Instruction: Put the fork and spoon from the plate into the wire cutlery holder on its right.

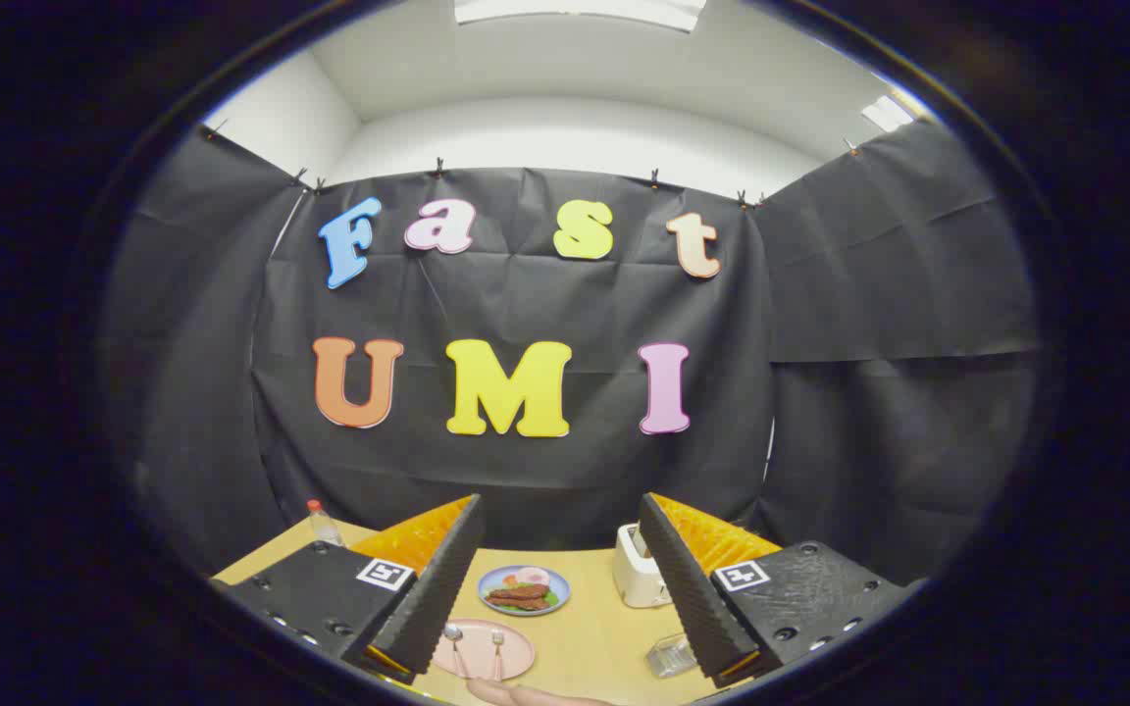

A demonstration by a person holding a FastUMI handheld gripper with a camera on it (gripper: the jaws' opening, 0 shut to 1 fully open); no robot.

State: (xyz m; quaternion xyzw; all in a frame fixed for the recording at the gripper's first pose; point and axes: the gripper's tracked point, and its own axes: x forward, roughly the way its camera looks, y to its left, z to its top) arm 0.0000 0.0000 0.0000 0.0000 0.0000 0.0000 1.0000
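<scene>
Gripper [550, 588]: fingers spread wide, holding nothing.
Plate [516, 655]: pink, between fingers toward 7 o'clock.
Spoon [454, 639], fork [497, 645]: on plate.
Wire cutlery holder [670, 655]: 3 o'clock of plate, beside the finger on that side.

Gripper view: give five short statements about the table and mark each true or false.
1. The fork and spoon lie on the pink plate. True.
2. The gripper is shut on the spoon. False: its fingers are open, with nothing held.
3. The blue plate with food lies beyond the pink plate. True.
4. The wire holder already holds the fork. False: the fork is on the pink plate.
5. The toaster stands left of the bottle. False: it stands right of it, across the table.
</scene>
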